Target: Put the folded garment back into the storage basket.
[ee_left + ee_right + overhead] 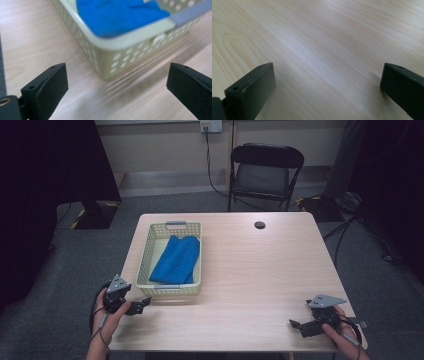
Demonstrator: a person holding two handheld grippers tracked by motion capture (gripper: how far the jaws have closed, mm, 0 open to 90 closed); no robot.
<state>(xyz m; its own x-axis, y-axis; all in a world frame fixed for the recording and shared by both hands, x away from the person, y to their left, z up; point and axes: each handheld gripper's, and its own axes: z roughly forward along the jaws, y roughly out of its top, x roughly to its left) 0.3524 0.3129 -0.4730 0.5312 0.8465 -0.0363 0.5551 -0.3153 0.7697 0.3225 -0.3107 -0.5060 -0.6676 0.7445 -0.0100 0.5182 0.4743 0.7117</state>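
A pale yellow perforated basket (145,251) stands on the left half of the table, and a folded blue cloth (176,260) lies inside it. My left gripper (143,304) rests at the table's front left, just below the basket's near corner, open with nothing between its jaws. In the left gripper view the basket's corner (107,53) and the blue cloth (117,15) lie straight ahead. My right gripper (295,325) sits at the front right of the table, open and empty, pointing left over bare wood (319,50).
The light wooden table (260,270) has a dark round hole (259,225) near its far edge. A black chair (265,170) stands behind the table. Cables run along the floor at the right.
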